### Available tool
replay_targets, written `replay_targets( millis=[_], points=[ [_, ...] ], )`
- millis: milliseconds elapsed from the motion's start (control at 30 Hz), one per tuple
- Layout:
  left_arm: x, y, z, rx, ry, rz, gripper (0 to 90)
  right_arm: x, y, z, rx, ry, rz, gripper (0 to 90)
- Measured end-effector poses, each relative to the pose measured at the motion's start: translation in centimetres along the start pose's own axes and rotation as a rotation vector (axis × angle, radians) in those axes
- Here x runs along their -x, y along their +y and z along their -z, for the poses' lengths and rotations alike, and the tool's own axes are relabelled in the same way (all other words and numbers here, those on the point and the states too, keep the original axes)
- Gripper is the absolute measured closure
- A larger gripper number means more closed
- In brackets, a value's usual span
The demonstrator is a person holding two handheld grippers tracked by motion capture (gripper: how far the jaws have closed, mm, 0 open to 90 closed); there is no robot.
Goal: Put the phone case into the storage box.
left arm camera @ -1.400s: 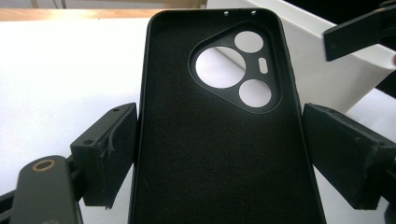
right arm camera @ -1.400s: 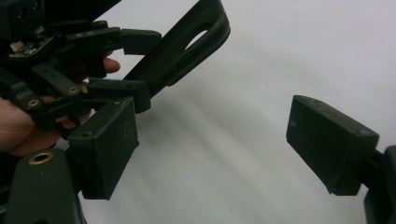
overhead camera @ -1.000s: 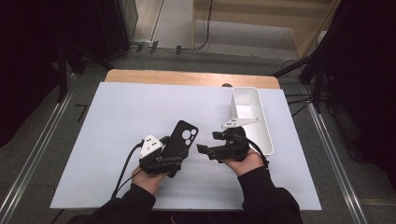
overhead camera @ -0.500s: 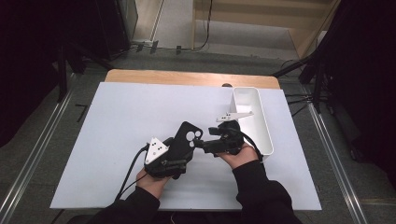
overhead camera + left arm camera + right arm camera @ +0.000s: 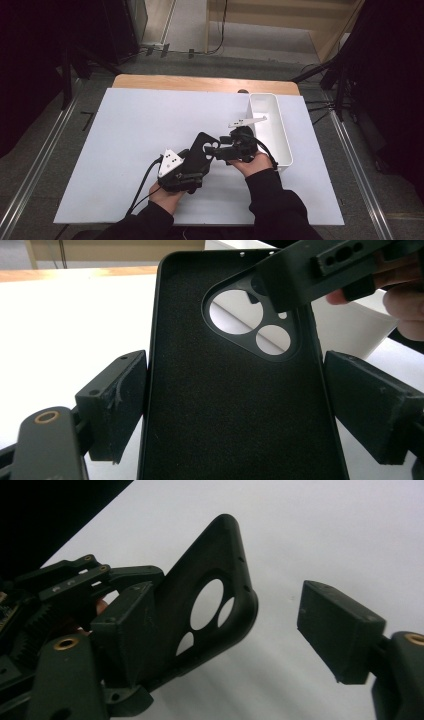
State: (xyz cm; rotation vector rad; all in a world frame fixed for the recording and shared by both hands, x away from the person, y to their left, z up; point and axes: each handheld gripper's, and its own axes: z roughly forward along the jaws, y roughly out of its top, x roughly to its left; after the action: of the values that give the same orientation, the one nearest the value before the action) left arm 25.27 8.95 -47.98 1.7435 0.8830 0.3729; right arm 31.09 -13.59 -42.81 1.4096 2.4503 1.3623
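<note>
left gripper (image 5: 196, 156): clamped on the long edges of the phone case; in the left gripper view one pad (image 5: 116, 402) sits on each side of it
phone case (image 5: 235, 405): black, empty, held between the left gripper's jaws, lifted off the desk, camera-cutout end pointing away from that gripper toward the right gripper
case inside: matte dark lining faces the left gripper's camera; rounded three-hole camera cutout at the far corner
right gripper (image 5: 223, 151): jaws spread apart, not clamped on anything; in the right gripper view the cutout corner of the case lies against its left pad, the other pad (image 5: 340, 630) stands clear of the case
right gripper position: just beside the left gripper, at the far end of the case; its black body crosses the upper corner of the left gripper view (image 5: 320, 267)
hands: left hand (image 5: 165, 192) behind the left gripper, right hand (image 5: 257, 162) behind the right gripper, dark sleeves coming in from the bottom of the high view
bin (image 5: 280, 142): white, long, rectangular, just beyond the right gripper on its outer side
desk (image 5: 125, 125): white top, wooden strip along the far edge, beneath both grippers
cable (image 5: 142, 182): black, trails from the left gripper back toward the person
</note>
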Motion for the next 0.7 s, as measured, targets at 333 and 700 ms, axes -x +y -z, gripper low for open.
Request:
replay_targets(
  millis=[333,700],
  points=[
    [-0.09,0.02,0.07,0.006,-0.001,0.007,13.1,0.37,0.30,-0.52,-0.041,0.066,-0.090,47.5],
    [0.06,-0.08,-0.01,-0.001,0.006,-0.002,13.1,0.74,0.61,-0.38,-0.082,0.113,-0.200,65.4]
  ],
)
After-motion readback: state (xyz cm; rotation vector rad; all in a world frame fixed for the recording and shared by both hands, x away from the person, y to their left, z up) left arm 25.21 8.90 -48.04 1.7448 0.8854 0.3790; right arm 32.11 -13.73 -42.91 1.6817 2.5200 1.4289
